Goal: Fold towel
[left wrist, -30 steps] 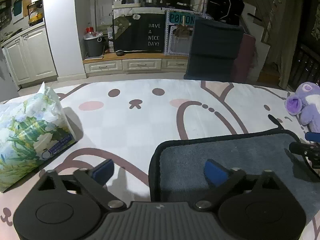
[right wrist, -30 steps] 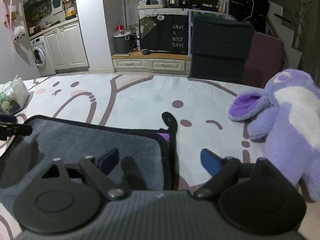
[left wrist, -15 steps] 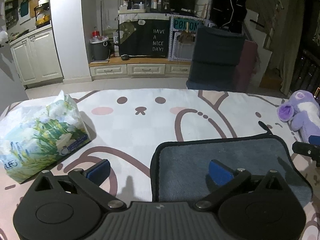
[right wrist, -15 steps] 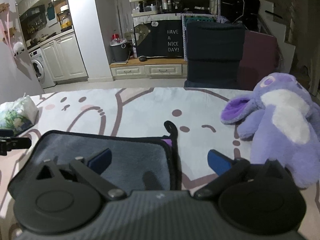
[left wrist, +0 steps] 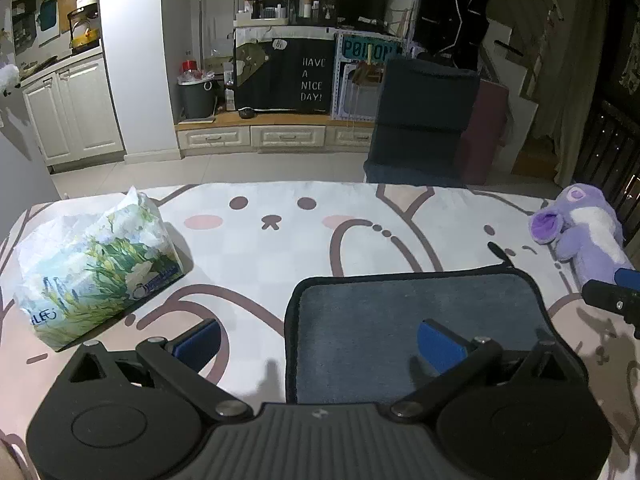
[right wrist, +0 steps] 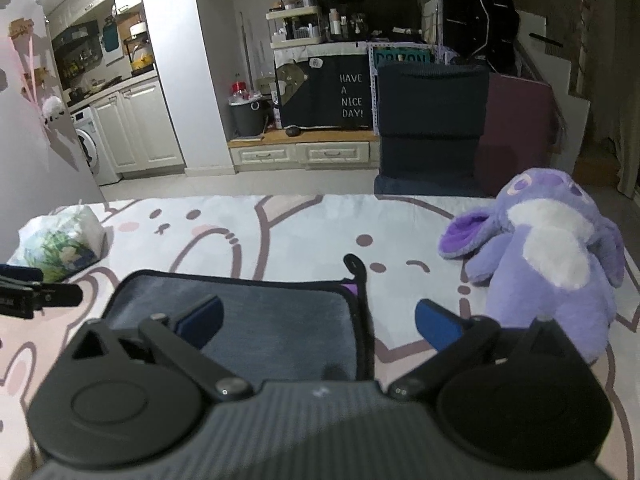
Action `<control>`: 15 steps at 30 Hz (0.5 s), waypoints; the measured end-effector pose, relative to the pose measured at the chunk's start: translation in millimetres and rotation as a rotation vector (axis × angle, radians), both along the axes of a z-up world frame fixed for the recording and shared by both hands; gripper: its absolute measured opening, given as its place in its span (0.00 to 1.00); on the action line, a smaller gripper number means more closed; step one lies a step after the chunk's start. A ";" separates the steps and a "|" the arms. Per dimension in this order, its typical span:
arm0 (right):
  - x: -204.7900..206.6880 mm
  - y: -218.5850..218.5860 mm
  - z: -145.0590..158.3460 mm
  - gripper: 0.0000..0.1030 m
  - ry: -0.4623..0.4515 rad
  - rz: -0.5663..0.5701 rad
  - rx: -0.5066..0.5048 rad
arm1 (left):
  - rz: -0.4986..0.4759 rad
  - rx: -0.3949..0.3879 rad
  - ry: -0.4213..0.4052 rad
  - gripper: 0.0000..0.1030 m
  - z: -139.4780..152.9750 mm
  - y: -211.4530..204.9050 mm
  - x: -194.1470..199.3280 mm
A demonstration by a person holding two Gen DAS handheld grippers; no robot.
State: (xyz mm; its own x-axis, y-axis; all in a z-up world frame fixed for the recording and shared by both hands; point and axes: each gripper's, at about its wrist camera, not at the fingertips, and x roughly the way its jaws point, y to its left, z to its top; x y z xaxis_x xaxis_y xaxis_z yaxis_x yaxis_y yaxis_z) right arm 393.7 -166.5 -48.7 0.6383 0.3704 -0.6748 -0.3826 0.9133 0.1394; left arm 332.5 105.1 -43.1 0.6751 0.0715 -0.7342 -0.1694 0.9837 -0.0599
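Both tongs, left tongs point(left wrist: 318, 340) & right tongs point(right wrist: 318, 318), gape apart w/ nothing held above the folded towel point(left wrist: 416, 320), so its unpinned top layer may spring open & the loop by the right tongs could snag.

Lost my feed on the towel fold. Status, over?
Left hand-held gripper open, empty. Right hand-held gripper open, empty. Towel folded flat on the bed. Plush and tissue pack lie apart from it.

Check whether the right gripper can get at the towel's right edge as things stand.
Probably yes. The right gripper is open, straddling the right edge of the towel, with nothing between. The plush toy lies apart to the right, and the left gripper is at the towel's other end.
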 end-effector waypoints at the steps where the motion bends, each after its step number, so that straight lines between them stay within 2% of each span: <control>1: -2.8 -0.1 3.4 1.00 -0.003 -0.001 0.004 | 0.000 0.000 -0.004 1.00 2.8 -1.1 -2.2; 8: -19.8 -0.2 20.9 1.00 -0.025 -0.002 0.015 | 0.018 -0.005 -0.013 1.00 22.3 -4.5 -19.3; 15: -36.8 -3.2 33.7 1.00 -0.032 -0.010 0.009 | 0.018 0.035 -0.039 1.00 39.8 -11.6 -41.6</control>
